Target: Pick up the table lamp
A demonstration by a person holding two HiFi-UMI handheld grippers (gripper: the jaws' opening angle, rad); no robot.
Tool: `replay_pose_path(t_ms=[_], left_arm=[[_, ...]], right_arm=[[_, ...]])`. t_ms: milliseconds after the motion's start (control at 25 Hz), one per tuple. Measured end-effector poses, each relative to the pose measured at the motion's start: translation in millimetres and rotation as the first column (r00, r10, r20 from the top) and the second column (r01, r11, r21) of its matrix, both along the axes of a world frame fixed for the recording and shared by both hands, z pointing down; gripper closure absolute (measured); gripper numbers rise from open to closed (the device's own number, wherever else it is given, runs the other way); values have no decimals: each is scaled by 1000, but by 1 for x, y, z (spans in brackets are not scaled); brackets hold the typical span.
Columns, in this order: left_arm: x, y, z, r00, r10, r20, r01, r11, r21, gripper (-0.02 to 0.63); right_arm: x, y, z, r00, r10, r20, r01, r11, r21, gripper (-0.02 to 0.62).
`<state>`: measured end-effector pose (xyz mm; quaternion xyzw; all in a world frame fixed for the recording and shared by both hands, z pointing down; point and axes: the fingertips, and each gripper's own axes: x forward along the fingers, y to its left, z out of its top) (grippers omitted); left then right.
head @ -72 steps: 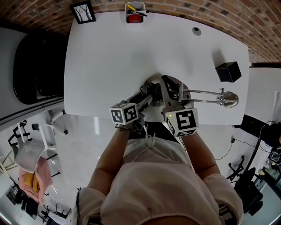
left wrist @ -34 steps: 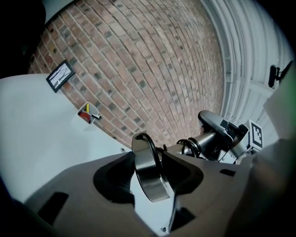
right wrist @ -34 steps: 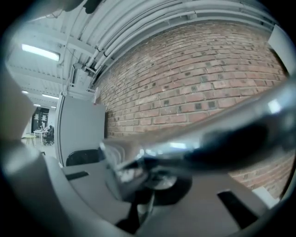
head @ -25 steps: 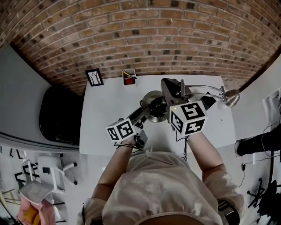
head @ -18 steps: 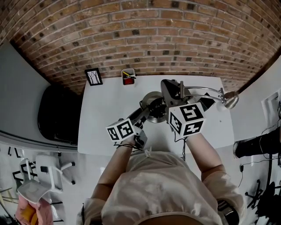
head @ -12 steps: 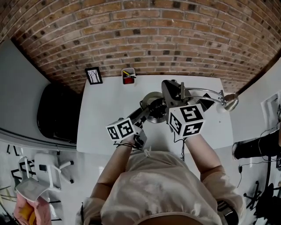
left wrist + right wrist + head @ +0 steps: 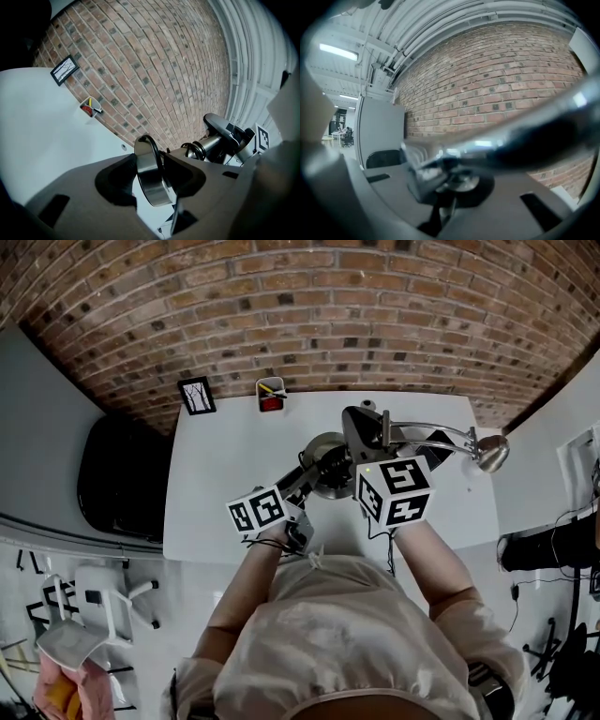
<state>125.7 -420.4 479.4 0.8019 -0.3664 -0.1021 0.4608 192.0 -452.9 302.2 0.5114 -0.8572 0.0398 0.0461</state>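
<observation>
Head view: table lamp [image 7: 325, 456] hung above white table [image 7: 225, 484], carried by left gripper [image 7: 307, 480] and right gripper [image 7: 371, 434].
Left gripper view: jaws gripped the round base [image 7: 150, 176], which was tipped on edge.
Right gripper view: jaws clenched tight on the blurred arm joint [image 7: 454, 180].

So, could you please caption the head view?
Person holding a table lamp over a white table: left claw on base, right claw on arm.
</observation>
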Motion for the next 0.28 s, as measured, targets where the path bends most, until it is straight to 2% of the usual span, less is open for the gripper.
replay_pose_path(t_ms=[280], left_arm=[[-3, 4, 6, 1000, 4, -2, -4, 1000, -31, 419]], right_arm=[[-4, 0, 7, 1000, -4, -7, 4, 1000, -31, 568]])
